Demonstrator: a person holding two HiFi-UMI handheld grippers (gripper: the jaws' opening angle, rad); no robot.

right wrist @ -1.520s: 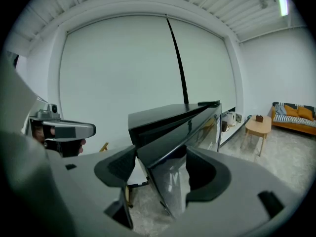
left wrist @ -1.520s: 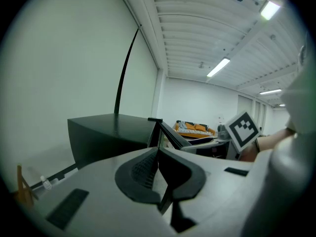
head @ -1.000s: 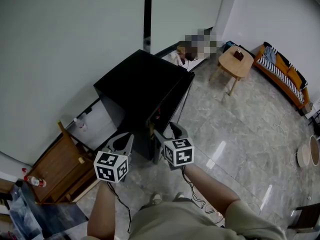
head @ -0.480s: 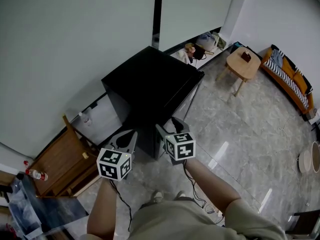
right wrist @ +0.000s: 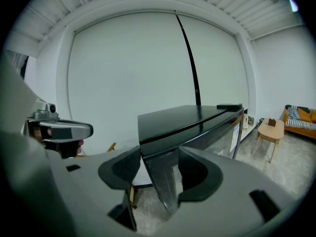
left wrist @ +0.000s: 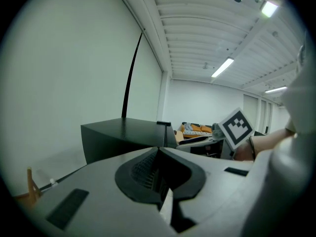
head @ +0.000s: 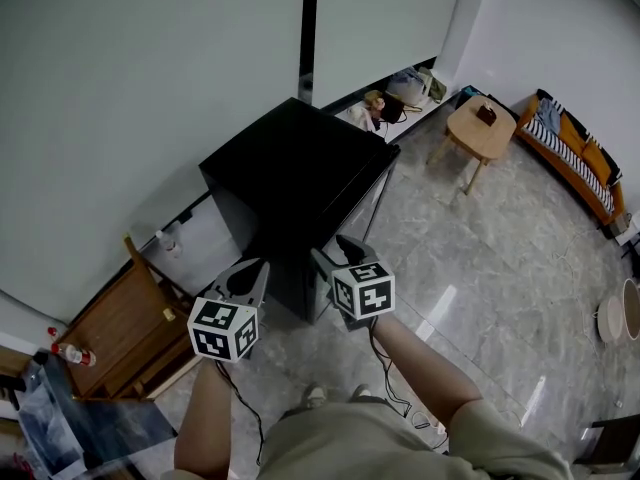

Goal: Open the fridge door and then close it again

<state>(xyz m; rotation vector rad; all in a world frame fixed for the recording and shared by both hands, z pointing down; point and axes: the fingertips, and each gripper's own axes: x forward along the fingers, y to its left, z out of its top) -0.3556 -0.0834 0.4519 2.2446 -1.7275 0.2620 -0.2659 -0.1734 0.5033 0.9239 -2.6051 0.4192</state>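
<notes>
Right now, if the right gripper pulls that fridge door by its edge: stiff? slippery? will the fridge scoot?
The fridge door looks like a rigid slab, so it should swing, not flex. Its glossy face may let the right gripper, whose jaws have just been closing on its edge, slip. The small fridge might scoot on the polished floor.

fridge (head: 290, 168) sat back against the wall (head: 150, 68), chair (head: 120, 333) just to its left, table (head: 483, 128) well off to the right, sofa (head: 575, 163) beyond that.
</notes>
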